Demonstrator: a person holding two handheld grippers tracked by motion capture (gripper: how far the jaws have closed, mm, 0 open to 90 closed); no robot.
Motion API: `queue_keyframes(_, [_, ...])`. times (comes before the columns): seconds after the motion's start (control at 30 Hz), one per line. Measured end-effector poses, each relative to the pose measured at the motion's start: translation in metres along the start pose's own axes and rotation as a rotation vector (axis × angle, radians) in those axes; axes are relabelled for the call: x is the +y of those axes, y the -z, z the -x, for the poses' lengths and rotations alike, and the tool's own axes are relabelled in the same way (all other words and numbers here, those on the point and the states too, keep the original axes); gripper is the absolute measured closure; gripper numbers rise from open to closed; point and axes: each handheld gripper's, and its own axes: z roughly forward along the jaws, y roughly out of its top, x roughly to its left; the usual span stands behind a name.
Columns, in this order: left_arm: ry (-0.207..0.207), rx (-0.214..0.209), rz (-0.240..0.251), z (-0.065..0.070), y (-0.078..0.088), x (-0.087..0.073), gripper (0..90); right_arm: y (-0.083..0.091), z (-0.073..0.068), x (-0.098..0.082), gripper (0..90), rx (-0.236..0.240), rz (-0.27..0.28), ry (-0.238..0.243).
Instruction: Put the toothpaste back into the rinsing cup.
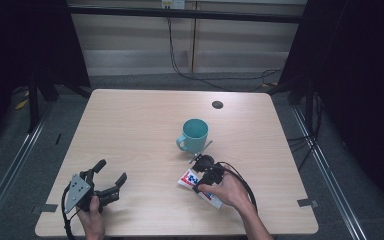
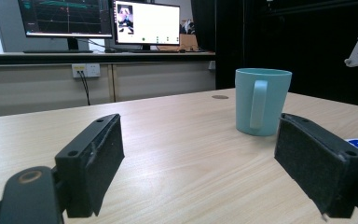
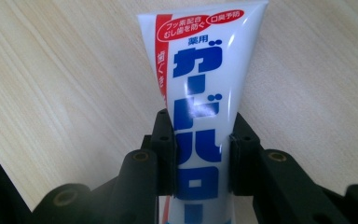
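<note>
A white toothpaste tube (image 1: 188, 178) with blue and red lettering lies flat on the wooden table (image 1: 130, 130), near its front right. My right gripper (image 1: 200, 186) points down at it and is shut on its middle. In the right gripper view the two black pads press the sides of the tube (image 3: 200, 70), whose flat crimped end points away from my right gripper (image 3: 201, 154). A teal mug (image 1: 195, 135) stands upright just behind, handle to the left. My left gripper (image 1: 111, 172) rests at the front left, open with nothing between its jaws. The left gripper (image 2: 205, 158) faces the mug (image 2: 261, 100).
A small dark round hole (image 1: 217, 104) sits in the tabletop behind the mug. Cables (image 1: 180, 65) run across the floor beyond the far edge. Two lit monitors (image 2: 144, 22) stand on a bench past the table in the left gripper view.
</note>
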Motion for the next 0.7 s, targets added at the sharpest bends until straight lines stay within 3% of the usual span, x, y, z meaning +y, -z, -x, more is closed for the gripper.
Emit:
queue_keyframes(0.4, [0.001,0.000,0.000,0.000,0.000,0.000,15.5,0.006,0.001,-0.002,69.4,0.028,0.028,0.004])
queue_keyframes(0.7, [0.006,-0.003,0.001,0.000,0.000,0.000,15.5,0.010,0.000,-0.001,69.4,0.017,0.049,0.000])
